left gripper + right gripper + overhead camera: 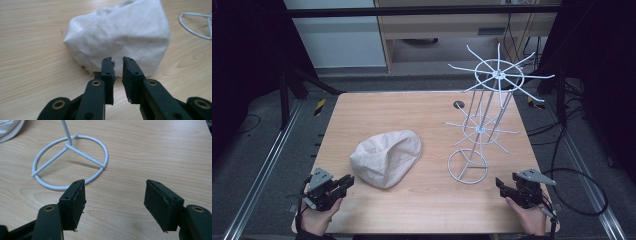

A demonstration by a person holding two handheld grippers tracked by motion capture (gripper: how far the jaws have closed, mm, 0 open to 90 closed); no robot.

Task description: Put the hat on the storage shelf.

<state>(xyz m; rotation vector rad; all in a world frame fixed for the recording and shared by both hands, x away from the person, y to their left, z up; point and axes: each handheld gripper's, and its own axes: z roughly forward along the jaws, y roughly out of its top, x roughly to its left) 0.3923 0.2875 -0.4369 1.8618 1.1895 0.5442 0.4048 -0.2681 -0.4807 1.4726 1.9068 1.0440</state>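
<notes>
A crumpled white cloth cap (pixel 386 157) lies on the wooden table (pixel 427 210), left of centre. My left gripper (pixel 347 181) rests at the near left corner, pointing at the cap (pixel 120 37). Its jaws (pixel 118 62) stand a narrow gap apart, with nothing between them, just short of the cap's edge. A white wire hat stand (pixel 482 125) with two tiers of spokes rises right of centre. My right gripper (pixel 507 181) sits at the near right, wide open and empty (pixel 115 192), facing the stand's round base ring (pixel 70 162).
A small dark grommet hole (pixel 458 105) sits near the table's far edge. The stand's upper spokes (pixel 499 75) reach out past the far right corner. Cables trail on the floor to the right (pixel 577 175). Bare wood lies between the cap and the base ring.
</notes>
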